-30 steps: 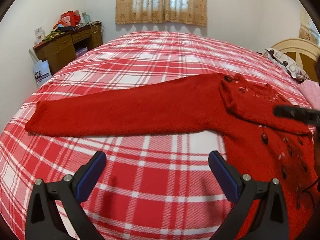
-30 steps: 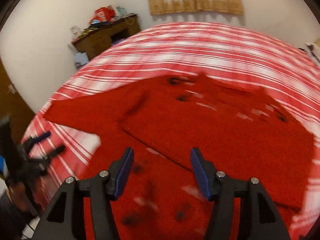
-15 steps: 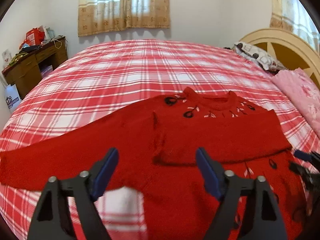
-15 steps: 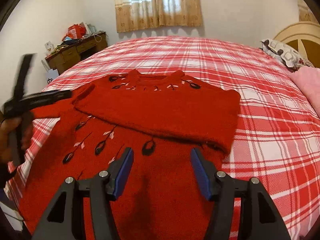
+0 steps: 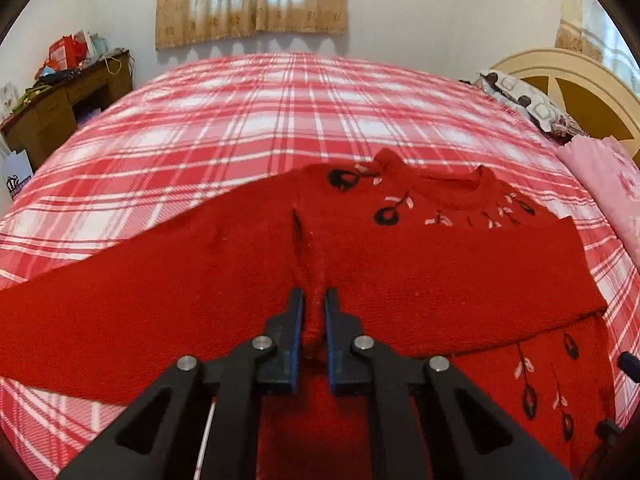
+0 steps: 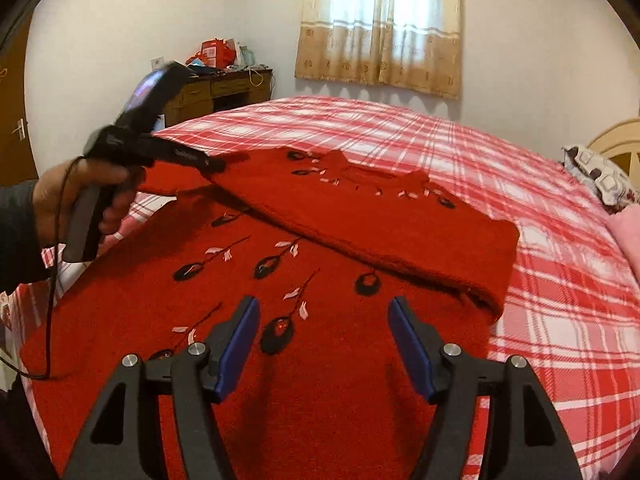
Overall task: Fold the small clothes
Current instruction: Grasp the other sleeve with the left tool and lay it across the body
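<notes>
A red knit sweater [image 5: 420,264] with black and white embroidery lies on the plaid bed; it also shows in the right wrist view [image 6: 320,280]. One sleeve is folded across the chest [image 6: 400,232], the other stretches out to the left [image 5: 120,292]. My left gripper [image 5: 313,300] is shut on a raised ridge of the sweater at the cuff of the folded sleeve, near the left shoulder; it shows in the right wrist view [image 6: 212,164] with the hand holding it. My right gripper [image 6: 324,312] is open and empty above the sweater's lower body.
The red and white plaid bedspread [image 5: 260,120] covers the bed. A pink cloth [image 5: 608,184] and a patterned pillow [image 5: 528,104] lie by the cream headboard [image 5: 576,80] at right. A cluttered wooden desk [image 6: 216,92] stands by the left wall.
My left gripper moved right from the long sleeve to the cuff of the folded sleeve and closed on the fabric. My right gripper drew back over the lower body and stays open.
</notes>
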The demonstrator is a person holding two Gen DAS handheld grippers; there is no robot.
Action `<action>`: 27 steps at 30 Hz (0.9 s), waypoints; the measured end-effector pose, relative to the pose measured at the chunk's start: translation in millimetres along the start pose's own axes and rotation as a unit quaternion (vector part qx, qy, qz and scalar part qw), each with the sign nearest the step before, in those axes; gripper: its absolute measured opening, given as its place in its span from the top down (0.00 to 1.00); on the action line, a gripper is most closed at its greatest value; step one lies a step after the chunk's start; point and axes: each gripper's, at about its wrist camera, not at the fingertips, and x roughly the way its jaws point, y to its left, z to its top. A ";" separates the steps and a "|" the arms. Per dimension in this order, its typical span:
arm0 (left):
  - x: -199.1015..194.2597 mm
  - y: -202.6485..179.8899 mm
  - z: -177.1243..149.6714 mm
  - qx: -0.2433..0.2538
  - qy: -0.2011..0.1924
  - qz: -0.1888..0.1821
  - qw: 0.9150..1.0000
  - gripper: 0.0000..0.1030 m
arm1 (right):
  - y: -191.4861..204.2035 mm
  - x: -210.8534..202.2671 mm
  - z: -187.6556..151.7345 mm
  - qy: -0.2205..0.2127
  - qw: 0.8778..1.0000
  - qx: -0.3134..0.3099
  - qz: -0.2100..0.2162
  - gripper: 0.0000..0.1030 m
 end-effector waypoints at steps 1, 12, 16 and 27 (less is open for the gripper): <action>-6.5 3.3 -0.2 -0.005 -0.006 0.002 1.000 0.90 | -2.1 0.9 -0.3 0.002 1.000 0.006 0.002 0.34; 5.1 22.3 -15.3 -0.012 0.000 0.047 0.999 0.90 | -48.4 -10.6 15.8 -0.009 0.993 0.116 0.017 0.34; 5.1 20.7 -14.9 -0.006 -0.003 0.047 0.999 0.89 | -73.9 7.7 39.5 0.020 0.990 0.138 0.013 0.28; 6.4 23.0 -19.8 -0.007 0.005 0.053 0.999 0.85 | -101.8 53.7 36.4 0.062 0.973 0.218 0.033 0.28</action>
